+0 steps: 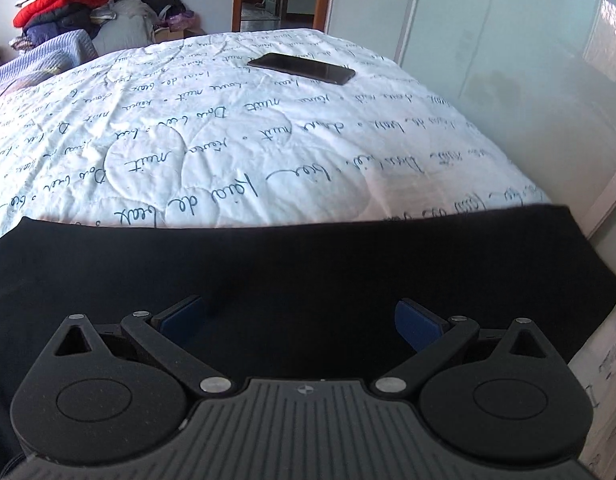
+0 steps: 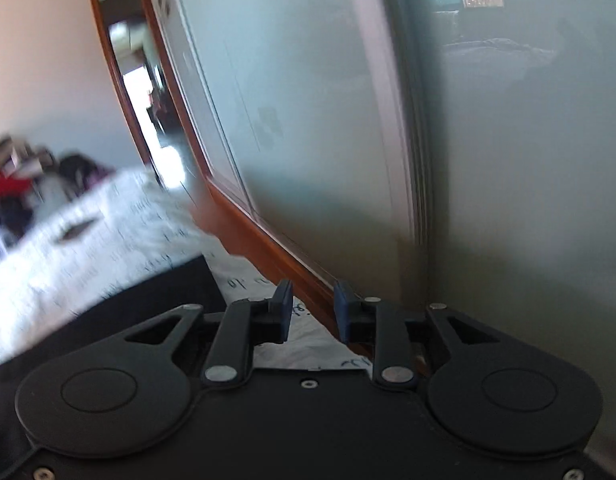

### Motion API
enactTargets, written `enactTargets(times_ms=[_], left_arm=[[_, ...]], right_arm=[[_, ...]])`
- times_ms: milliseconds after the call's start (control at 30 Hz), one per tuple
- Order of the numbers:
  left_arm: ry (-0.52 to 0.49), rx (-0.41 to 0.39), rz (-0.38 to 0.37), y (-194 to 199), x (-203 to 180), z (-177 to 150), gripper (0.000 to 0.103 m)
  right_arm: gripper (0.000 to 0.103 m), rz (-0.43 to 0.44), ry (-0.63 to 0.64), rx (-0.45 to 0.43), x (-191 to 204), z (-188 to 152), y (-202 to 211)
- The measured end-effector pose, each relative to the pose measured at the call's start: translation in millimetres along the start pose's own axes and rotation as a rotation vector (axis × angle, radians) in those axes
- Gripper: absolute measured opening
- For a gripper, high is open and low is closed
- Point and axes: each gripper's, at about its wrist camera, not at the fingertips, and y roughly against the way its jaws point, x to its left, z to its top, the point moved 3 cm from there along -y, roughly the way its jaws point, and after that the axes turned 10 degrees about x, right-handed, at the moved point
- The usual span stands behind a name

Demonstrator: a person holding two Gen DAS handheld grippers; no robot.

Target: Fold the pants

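**A:** Where are the pants (image 1: pixel 268 264)?

**B:** Lying flat and dark across the near end of the bed (image 1: pixel 228 128), on the white quilt with the handwriting print. Their far edge runs straight across the left wrist view, and one rounded corner reaches the bed's right side, near the glass wall (image 1: pixel 508 80).

**A:** And the claws?

**B:** The left claw (image 1: pixel 300 320) hangs over the cloth with its jaws spread wide and nothing between them. The right claw (image 2: pixel 311 312) is only slightly open, also empty, and it sits off the corner of the pants, over a bare patch of quilt beside the wooden rail (image 2: pixel 268 248).

**A:** So which step is this?

**B:** I judge it a pause between folds: the cloth looks laid out and neither claw grips it. The next move calls for each claw to come down on an edge or corner, pinch the cloth, and carry it over.

**A:** What can't you make out?

**B:** The near part of the pants is hidden under both claw bodies, so I cannot tell how many folds are done, nor where the waist or hems lie. The right wrist view is smeared with blur. The phone (image 1: pixel 302 68) lies well beyond the pants.
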Motion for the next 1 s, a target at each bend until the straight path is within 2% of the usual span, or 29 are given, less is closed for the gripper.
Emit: enactTargets(times_ms=[100, 167, 333, 533, 600, 733, 967, 1000], left_arm=[[-0.062, 0.005, 0.032, -10.9, -12.8, -3.1, 0.102], [-0.103, 0.006, 0.060, -13.8, -19.3, -7.4, 0.103], [-0.175, -0.034, 0.100, -11.6, -28.0, -12.0, 0.103], [-0.116, 0.001, 0.044, -16.0, -20.5, -9.0, 0.103], [-0.106, 0.002, 0.032, -16.9, -18.0, -8.8, 0.103], [-0.109, -0.003, 0.045, -17.5, -20.2, -9.2, 0.103], [-0.112, -0.003, 0.043, -18.9, -19.7, -8.3, 0.103], [-0.112, -0.002, 0.043, -19.0, -19.8, -7.9, 0.103]], right_arm=[[0.025, 0.200, -0.128, 0.084, -7.3, -8.9, -3.3], [0.025, 0.261, -0.200, 0.114, -11.4, -14.5, -5.3], [0.025, 0.131, -0.057, 0.117, 4.9, -24.8, 6.2], [0.025, 0.084, 0.016, 0.131, 8.5, -25.4, 10.0], [0.025, 0.102, 0.030, 0.130, 6.2, -24.0, 8.0], [0.025, 0.153, -0.028, 0.129, 6.7, -19.6, -6.4], [0.028, 0.215, -0.062, 0.168, 11.4, -11.1, -32.8], [0.021, 0.226, -0.057, 0.171, 10.9, -11.4, -32.1]])
